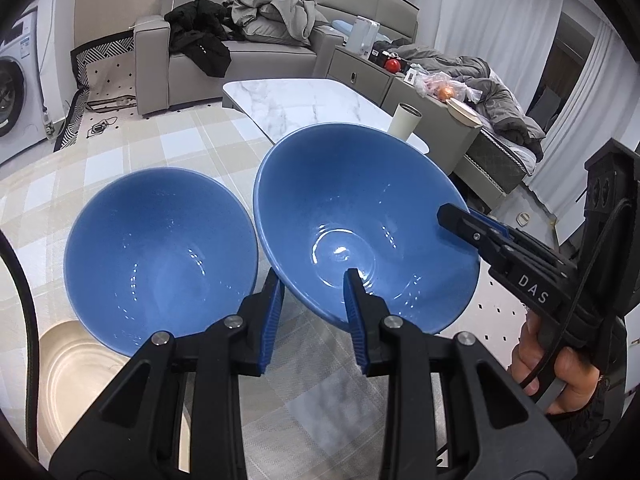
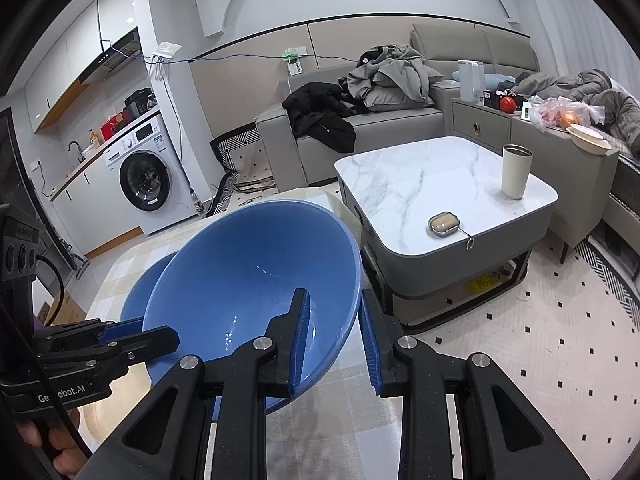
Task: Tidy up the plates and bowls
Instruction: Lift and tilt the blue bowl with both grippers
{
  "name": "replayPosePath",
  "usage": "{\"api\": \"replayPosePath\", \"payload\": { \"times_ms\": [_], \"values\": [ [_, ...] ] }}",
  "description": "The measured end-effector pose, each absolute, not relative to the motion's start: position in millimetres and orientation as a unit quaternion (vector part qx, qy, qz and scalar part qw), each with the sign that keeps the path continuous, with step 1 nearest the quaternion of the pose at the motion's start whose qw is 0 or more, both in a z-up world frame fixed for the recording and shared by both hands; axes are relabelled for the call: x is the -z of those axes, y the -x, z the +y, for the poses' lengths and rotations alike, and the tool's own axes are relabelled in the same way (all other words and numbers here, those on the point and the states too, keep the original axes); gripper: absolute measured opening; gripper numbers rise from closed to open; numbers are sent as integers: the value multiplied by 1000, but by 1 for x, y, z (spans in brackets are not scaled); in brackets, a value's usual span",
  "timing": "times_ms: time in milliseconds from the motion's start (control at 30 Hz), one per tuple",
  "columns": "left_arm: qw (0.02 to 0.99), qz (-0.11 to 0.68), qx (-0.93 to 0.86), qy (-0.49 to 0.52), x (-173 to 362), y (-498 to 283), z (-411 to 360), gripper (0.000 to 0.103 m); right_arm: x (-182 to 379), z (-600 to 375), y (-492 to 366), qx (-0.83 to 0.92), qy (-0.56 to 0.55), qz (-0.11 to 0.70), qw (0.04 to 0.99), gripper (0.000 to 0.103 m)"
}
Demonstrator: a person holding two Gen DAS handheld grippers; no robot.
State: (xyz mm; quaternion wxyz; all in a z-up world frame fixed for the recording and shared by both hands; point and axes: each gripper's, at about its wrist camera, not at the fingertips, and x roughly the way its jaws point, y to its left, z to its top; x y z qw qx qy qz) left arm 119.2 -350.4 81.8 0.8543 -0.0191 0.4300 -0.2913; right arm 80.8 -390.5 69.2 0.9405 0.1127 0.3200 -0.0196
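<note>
Two blue bowls show in the left wrist view. One blue bowl (image 1: 160, 248) rests on the checked tablecloth (image 1: 120, 152). The other, the raised blue bowl (image 1: 360, 208), hangs tilted beside it and slightly above. My left gripper (image 1: 314, 296) is shut on its near rim, one finger inside and one outside. My right gripper (image 1: 452, 216) clamps the rim on the right side. In the right wrist view the right gripper (image 2: 334, 320) pinches the raised blue bowl (image 2: 248, 272) at its right rim. The left gripper (image 2: 160, 332) holds the left rim there, and the resting bowl (image 2: 136, 296) peeks out behind.
A beige plate (image 1: 76, 376) lies on the cloth below the resting bowl. Beyond the table stands a marble coffee table (image 2: 420, 184) with a cream tumbler (image 2: 517, 172) and a small case (image 2: 443, 225). A sofa (image 2: 380, 128) with clothes and a washing machine (image 2: 146, 172) stand farther off.
</note>
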Motion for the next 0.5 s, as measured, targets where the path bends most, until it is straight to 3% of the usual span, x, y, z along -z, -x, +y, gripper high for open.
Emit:
{"api": "replayPosePath", "payload": {
  "times_ms": [500],
  "values": [
    [865, 416, 278, 35, -106, -109, -313, 28, -85, -362, -84, 3, -98, 310, 946, 27]
  ]
}}
